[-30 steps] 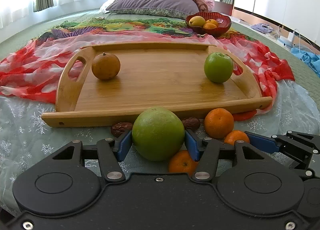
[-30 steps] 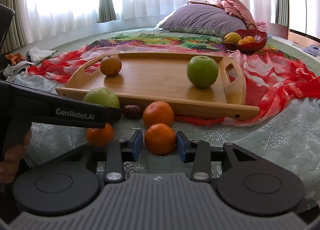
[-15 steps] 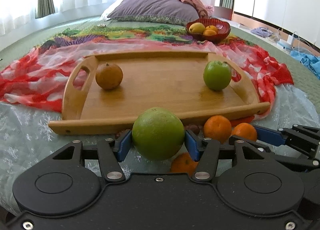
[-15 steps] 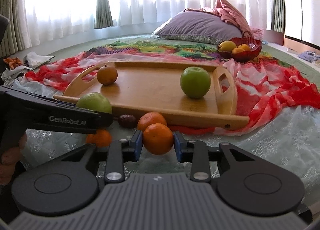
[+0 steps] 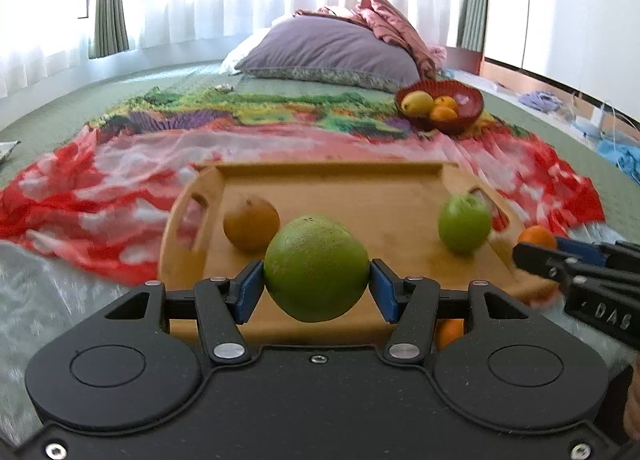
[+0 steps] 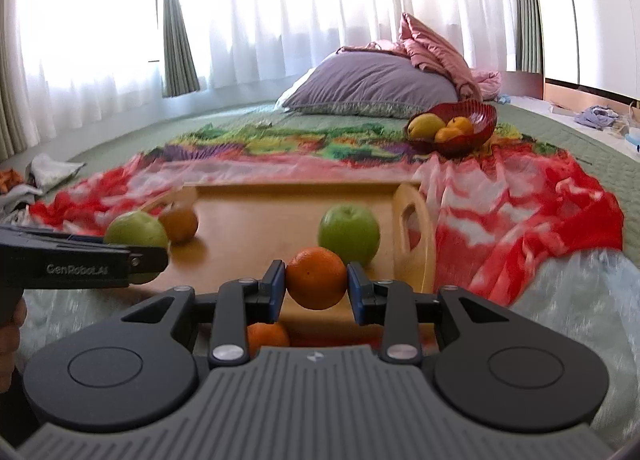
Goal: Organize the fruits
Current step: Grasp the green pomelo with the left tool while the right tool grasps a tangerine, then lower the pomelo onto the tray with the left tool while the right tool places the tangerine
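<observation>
My left gripper (image 5: 316, 290) is shut on a large green citrus fruit (image 5: 316, 266) and holds it above the near edge of the wooden tray (image 5: 340, 176). My right gripper (image 6: 316, 288) is shut on an orange (image 6: 316, 278) and holds it above the tray's near right part (image 6: 256, 212). On the tray lie a brown round fruit (image 5: 251, 224) at the left and a green apple (image 5: 464, 224) at the right. Another orange (image 6: 267, 337) lies below my right gripper. The left gripper shows at the left of the right wrist view (image 6: 80, 264).
A red bowl (image 5: 440, 106) with a yellow fruit and oranges stands behind the tray on the right. A red and white cloth (image 5: 80, 196) lies under the tray. A purple pillow (image 5: 328, 50) lies at the back. An orange (image 5: 450, 332) lies below the left gripper.
Both grippers have risen from the bed with their fruit and moved forward over the tray's near edge. The loose oranges and dark dates now lie below, mostly hidden.
</observation>
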`<action>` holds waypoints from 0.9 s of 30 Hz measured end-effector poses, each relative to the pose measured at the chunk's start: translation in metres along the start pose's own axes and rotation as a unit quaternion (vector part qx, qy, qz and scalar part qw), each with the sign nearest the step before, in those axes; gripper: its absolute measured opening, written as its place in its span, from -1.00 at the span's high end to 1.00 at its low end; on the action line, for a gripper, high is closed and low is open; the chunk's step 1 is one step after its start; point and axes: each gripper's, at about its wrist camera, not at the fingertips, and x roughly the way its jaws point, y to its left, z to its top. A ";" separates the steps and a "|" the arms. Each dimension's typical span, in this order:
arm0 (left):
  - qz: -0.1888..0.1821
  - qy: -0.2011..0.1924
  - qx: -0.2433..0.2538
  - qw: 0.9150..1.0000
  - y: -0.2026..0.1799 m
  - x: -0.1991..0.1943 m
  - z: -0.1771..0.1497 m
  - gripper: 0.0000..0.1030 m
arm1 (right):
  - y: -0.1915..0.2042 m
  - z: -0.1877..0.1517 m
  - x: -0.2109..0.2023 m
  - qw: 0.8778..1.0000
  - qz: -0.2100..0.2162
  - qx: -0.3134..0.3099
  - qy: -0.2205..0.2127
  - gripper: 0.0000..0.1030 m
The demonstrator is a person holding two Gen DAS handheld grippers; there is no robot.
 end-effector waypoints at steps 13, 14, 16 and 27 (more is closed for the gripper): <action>0.004 0.026 -0.038 0.999 0.039 0.069 0.097 -0.06 | -0.038 0.103 0.082 0.998 0.019 0.050 0.042 0.28; 0.004 0.031 -0.042 0.999 0.042 0.075 0.102 -0.06 | -0.041 0.108 0.092 0.997 0.019 0.053 0.055 0.28; 0.009 0.046 -0.043 0.998 0.047 0.091 0.112 -0.06 | -0.046 0.116 0.110 0.995 0.015 0.059 0.079 0.28; 0.041 0.120 -0.053 0.991 0.063 0.158 0.111 -0.06 | -0.056 0.109 0.184 0.978 0.004 0.089 0.188 0.28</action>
